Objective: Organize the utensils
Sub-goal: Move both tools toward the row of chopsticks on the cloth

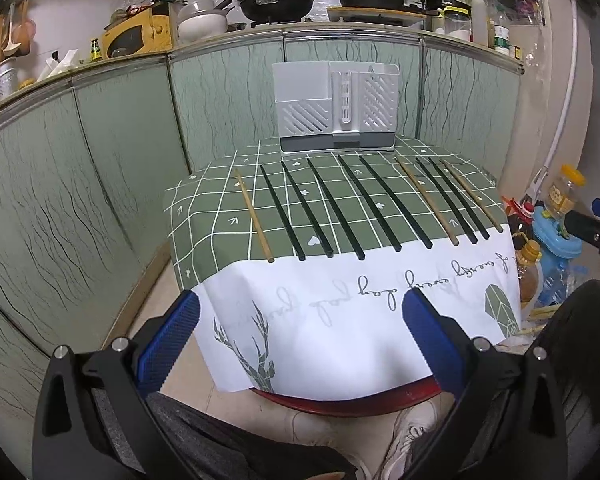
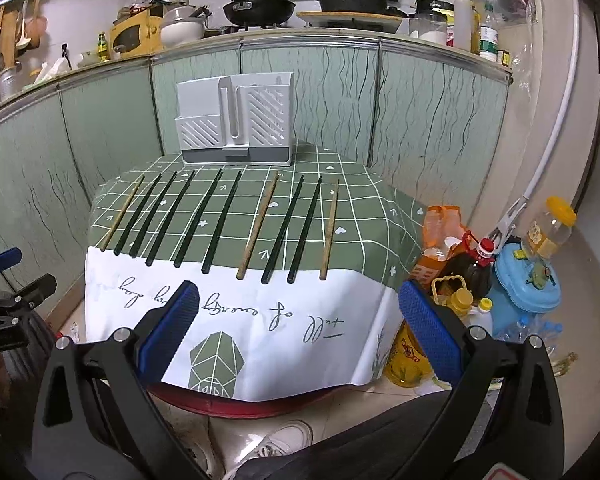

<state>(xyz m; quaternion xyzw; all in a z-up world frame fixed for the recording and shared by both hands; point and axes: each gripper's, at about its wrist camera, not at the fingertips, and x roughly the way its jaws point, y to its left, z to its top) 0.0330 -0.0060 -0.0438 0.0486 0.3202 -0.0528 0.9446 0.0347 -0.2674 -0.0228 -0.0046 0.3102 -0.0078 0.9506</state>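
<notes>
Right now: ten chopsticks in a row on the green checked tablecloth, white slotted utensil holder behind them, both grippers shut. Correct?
Not quite. Both grippers are open: the left gripper and right gripper each hold nothing, as each wrist view shows. The ten chopsticks do lie on the green checked tablecloth, with the white slotted utensil holder behind.

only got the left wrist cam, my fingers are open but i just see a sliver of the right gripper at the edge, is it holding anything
Observer: No. The right gripper is open and empty, held short of the tablecloth, in front of its white hem.
Operator: what is it lined up with
Observer: Roughly the two black chopsticks that lie between the two wooden ones on the right of the row.
Operator: anything on the floor that side i cant see
Observer: An orange packet stands close against the cloth, just behind the dark oil bottle. Your view does not show it.
</notes>
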